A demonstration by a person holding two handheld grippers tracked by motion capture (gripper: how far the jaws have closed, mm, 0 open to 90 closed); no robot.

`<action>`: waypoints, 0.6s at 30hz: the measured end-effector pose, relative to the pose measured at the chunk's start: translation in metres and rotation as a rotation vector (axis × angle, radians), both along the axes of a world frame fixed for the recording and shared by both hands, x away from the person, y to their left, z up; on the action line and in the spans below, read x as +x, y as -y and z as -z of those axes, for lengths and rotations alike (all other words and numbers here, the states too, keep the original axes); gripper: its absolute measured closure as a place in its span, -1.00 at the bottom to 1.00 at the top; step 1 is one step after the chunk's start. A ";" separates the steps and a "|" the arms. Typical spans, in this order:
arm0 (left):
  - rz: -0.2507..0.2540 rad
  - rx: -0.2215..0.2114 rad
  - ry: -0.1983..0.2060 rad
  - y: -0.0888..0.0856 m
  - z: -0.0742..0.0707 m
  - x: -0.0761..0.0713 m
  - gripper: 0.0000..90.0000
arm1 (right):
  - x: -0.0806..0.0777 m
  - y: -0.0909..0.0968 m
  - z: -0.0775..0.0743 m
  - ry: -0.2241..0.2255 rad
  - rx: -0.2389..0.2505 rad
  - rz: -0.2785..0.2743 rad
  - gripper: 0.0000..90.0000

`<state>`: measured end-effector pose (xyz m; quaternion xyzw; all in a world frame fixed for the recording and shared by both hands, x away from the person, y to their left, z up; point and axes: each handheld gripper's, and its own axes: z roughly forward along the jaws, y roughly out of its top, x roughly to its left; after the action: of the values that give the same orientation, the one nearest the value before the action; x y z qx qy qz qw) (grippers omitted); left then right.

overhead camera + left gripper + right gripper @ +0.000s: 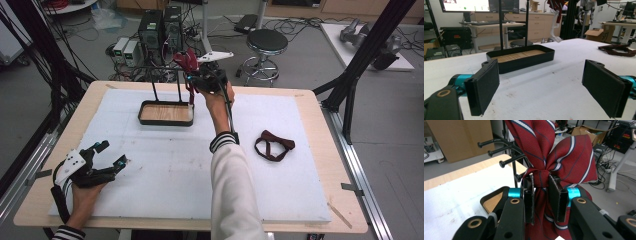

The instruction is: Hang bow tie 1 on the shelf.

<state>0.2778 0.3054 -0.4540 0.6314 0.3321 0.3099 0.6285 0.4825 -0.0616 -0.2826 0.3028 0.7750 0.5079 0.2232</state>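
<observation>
- You hold a striped red bow tie up at the far edge of the tabletop, at about twelve o'clock in the high view, pinched by its centre knot in your right gripper; gripping the knot leaves both wings free to fan out above the jaws.
- In the right gripper view the right gripper has its two pads closed narrow on that knot, and the black pegs of a hanging rack stand just beyond it at ten o'clock, which suggests that you are lifting the tie to peg height to hang it there.
- The rack's black tray base with a wooden floor sits on the white mat at eleven o'clock from the tabletop's middle, its two thin posts rising toward the tie, so the lift stays short and nearly straight above it.
- Your left gripper rests low at the near left corner, about seven o'clock, its jaws spread wide with nothing between them; in the left gripper view the left gripper faces the tray from well apart, seemingly parked out of the way.
- A second, darker bow tie lies flat on the mat at three o'clock, well apart from both grippers, likely waiting for its turn.
</observation>
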 end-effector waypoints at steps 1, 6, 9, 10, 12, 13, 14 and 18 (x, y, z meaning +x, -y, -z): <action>0.000 -0.001 0.000 0.000 0.000 0.000 -0.67 | 0.002 -0.001 0.000 0.000 -0.003 0.003 0.69; 0.001 -0.002 0.004 0.000 0.000 0.000 -0.67 | 0.008 -0.004 -0.006 0.011 -0.003 0.019 0.69; 0.001 -0.003 0.004 0.000 0.000 0.000 -0.67 | 0.009 -0.003 -0.006 0.009 -0.019 0.028 0.68; 0.001 -0.002 0.006 0.000 0.000 0.000 -0.67 | 0.010 -0.002 -0.006 0.008 -0.012 0.031 0.68; 0.001 -0.003 0.006 0.000 0.000 0.000 -0.67 | 0.011 -0.002 -0.005 0.009 -0.019 0.037 0.68; 0.001 -0.003 0.007 0.000 0.000 0.000 -0.67 | 0.012 -0.002 -0.005 0.006 -0.013 0.033 0.68; 0.001 -0.002 0.007 0.000 0.000 0.000 -0.67 | 0.012 -0.003 -0.004 0.009 -0.016 0.037 0.68; 0.000 -0.003 0.008 0.000 0.000 0.000 -0.67 | 0.015 -0.003 -0.001 0.007 -0.017 0.048 0.68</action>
<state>0.2776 0.3057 -0.4542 0.6294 0.3300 0.3117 0.6307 0.4973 -0.0588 -0.2815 0.3176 0.7710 0.4968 0.2404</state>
